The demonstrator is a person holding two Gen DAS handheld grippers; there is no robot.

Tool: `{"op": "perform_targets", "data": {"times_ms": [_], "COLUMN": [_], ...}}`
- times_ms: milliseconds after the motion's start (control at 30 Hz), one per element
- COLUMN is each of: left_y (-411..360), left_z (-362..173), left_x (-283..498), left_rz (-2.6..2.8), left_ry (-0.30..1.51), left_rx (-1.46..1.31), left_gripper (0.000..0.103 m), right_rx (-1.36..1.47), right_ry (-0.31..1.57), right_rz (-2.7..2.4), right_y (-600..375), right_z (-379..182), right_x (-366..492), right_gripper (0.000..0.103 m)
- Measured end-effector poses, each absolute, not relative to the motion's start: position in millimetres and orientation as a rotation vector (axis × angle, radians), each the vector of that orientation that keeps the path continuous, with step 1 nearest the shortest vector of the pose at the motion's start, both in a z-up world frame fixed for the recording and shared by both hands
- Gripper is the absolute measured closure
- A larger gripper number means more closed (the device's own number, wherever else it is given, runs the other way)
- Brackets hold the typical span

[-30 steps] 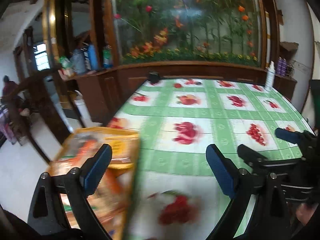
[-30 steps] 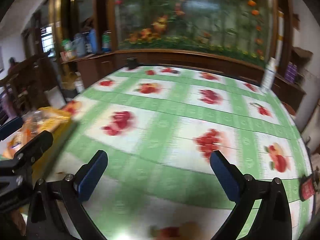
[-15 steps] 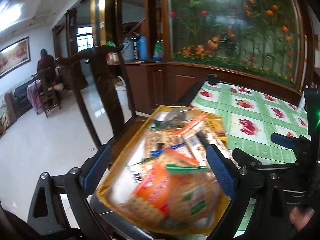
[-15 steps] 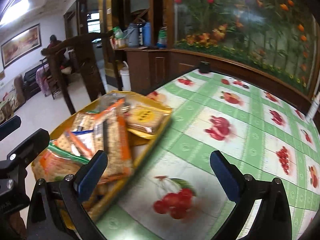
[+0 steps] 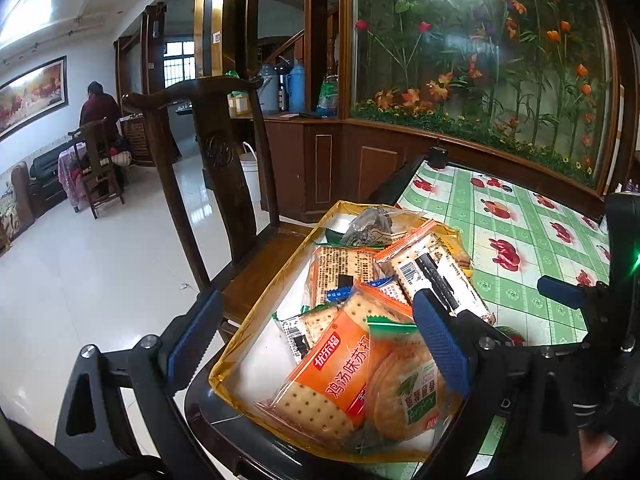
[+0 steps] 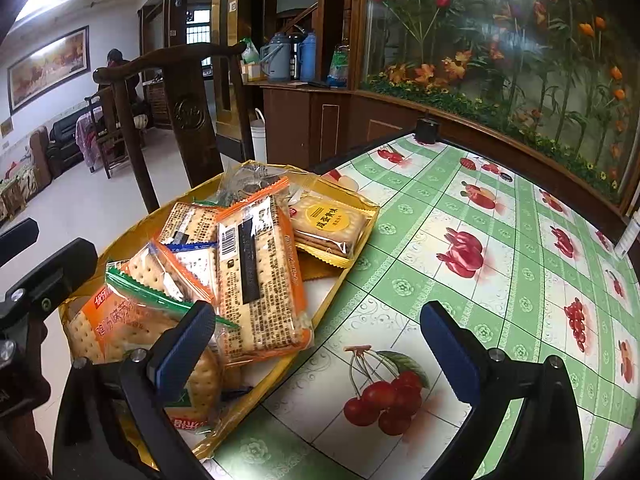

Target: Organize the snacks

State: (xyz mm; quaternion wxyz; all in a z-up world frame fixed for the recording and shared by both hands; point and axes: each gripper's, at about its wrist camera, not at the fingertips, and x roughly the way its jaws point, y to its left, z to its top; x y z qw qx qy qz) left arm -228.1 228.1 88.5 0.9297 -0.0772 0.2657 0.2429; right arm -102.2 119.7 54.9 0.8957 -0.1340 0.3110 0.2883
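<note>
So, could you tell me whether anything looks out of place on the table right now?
Yes: the gold tray sits at the table's corner, seemingly overhanging toward the chair. Its cracker packets lie jumbled, overlapping at angles rather than sorted. Nothing looks spilled or torn.

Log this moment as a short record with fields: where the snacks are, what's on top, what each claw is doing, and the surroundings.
snacks: cracker packets piled in a gold tray
tray place: at the edge of the table with the green fruit-print cloth
top packet: long orange-edged cracker packet, barcode side up
separate packet: yellow-label biscuit packet at the tray's far end
left claw: open, over the tray, holding nothing
right claw: open, straddling the tray's edge, holding nothing
beside table: dark wooden chair
</note>
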Motion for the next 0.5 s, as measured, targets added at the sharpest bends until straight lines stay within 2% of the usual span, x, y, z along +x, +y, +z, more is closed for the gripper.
{"op": "perform_targets", "data": {"times_ms": [500], "left_y": [227.9], "left_z": [85.1], "left_x": [-225.4], "left_rz": [0.518], "left_ry": [0.525], "left_rx": [-0.128], "left_gripper": [0.008], "right_rx": [-0.288], "right_ry": [0.652], "right_rz": [0.620], "right_y": [129.4], "right_z": [51.8], "right_x": [-104.5], "right_gripper": [0.001]}}
